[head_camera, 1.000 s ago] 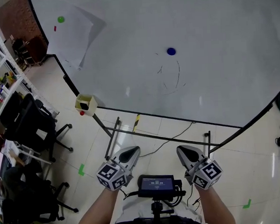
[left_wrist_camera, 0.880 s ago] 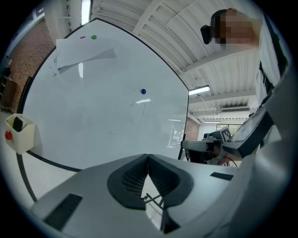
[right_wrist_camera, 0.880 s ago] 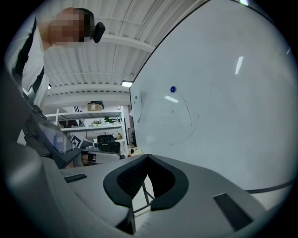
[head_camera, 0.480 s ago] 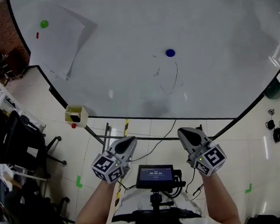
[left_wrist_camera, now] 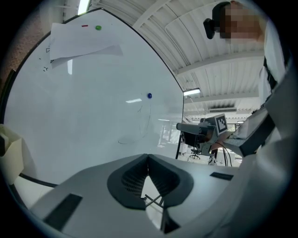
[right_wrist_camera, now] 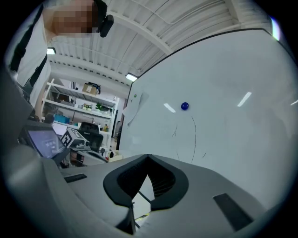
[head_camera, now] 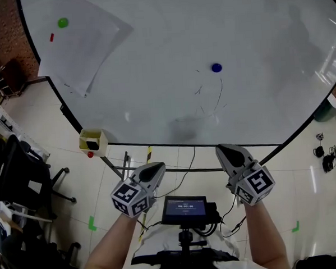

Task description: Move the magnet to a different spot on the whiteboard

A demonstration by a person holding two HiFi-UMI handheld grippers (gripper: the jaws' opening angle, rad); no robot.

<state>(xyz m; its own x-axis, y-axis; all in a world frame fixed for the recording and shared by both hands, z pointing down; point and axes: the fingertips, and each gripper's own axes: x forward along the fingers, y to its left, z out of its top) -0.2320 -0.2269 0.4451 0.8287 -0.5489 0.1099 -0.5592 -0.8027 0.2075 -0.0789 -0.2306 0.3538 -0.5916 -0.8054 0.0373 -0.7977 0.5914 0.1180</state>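
Well inside whiteboard [head_camera: 264, 36] edges, blue magnet [head_camera: 217, 68].

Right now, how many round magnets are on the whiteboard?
2: a blue magnet by the pen marks mid-board, a green magnet on the paper, upper left. The red bit nearby is unclear.

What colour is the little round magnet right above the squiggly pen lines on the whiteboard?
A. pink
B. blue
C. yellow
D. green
B: the blue magnet sits just above the pen lines on the whiteboard, while the green magnet is far off to the left, on the sheet of paper.
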